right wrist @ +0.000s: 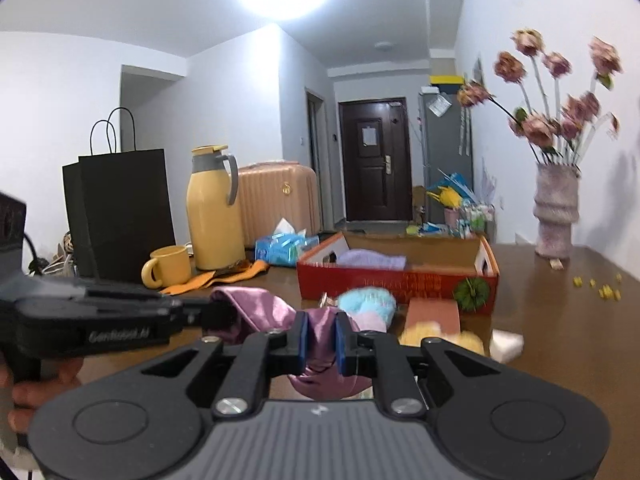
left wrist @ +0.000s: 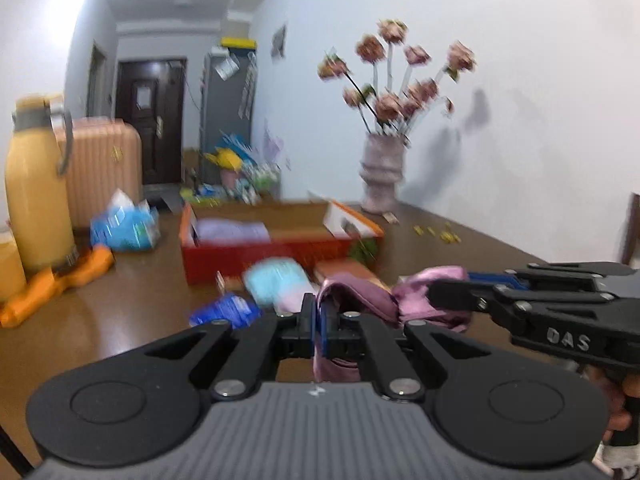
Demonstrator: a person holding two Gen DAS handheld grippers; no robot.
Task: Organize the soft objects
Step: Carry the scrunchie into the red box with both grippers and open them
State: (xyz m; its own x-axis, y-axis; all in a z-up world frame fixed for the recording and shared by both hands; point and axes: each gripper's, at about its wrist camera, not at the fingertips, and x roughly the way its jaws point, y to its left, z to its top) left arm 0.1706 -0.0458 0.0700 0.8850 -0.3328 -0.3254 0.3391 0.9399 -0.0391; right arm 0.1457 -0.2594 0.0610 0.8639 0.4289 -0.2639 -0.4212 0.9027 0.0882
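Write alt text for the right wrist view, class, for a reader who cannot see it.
The right gripper and left gripper both pinch a shiny purple cloth above a brown table. Behind stands an open red box holding lavender fabric.

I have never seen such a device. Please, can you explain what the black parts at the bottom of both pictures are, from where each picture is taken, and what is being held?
They are two hand-held grippers, each with a camera looking along its fingers. One picture is from the left gripper, the other from the right gripper; each also shows the other gripper at its side. Both are shut on one purple satin cloth, held between them above a brown table. On the table stand a red box with a lilac towel inside, a fluffy blue item, a yellow jug, a mug and a vase of flowers.
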